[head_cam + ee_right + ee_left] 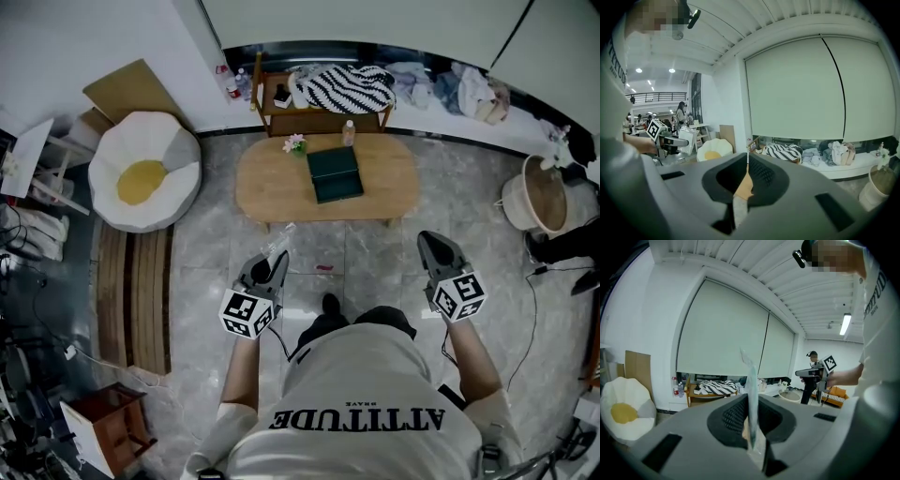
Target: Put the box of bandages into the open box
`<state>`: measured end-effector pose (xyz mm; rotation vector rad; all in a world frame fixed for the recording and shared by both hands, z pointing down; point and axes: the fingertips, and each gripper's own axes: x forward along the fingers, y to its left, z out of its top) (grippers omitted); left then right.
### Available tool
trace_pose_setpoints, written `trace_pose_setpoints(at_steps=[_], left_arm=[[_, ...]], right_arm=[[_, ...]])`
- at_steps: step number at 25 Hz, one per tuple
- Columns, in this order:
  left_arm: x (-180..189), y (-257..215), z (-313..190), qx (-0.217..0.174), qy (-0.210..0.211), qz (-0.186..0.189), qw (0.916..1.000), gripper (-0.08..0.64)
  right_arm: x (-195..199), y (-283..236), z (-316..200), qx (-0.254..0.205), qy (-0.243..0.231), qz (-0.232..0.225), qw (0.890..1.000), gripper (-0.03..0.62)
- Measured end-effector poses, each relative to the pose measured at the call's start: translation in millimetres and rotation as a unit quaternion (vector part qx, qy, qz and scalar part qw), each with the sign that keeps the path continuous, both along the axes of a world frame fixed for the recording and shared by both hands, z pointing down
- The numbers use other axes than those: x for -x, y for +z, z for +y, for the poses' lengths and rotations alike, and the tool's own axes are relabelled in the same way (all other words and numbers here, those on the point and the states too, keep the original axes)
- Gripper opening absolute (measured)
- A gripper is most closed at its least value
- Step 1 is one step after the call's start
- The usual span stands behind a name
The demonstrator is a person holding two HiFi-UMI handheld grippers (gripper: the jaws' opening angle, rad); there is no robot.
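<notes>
My left gripper was nearly closed, its jaws pinching a thin, clear-wrapped bandage pack by its lower end. The pack stood on edge between the pads. Its long axis ran up and forward out of the jaws, toward the table, and it was in the air, well short of it. The dark open box lay on that table. My right gripper had its jaws together with nothing in them.

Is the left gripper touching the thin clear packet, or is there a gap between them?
Touching. In the left gripper view, the left gripper presses its fingers on the packet, which stands up between them.
</notes>
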<state>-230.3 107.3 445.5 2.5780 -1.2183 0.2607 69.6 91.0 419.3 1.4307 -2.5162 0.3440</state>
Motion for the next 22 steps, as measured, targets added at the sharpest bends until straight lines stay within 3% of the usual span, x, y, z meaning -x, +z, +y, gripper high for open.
trace_pose_setpoints(at_steps=[13,22], left_arm=[[6.9,3.2,-29.3,0.007,0.005,0.007,0.9999,0.041],[2.5,6.8,-56.4,0.009,-0.014,0.001,0.9999,0.041]], right_arm=[[6.3,4.4,-29.0,0.01,0.01,-0.002,1.0,0.025],[7.6,11.6,-70.1,0.011,-0.011,-0.013,1.0,0.025]])
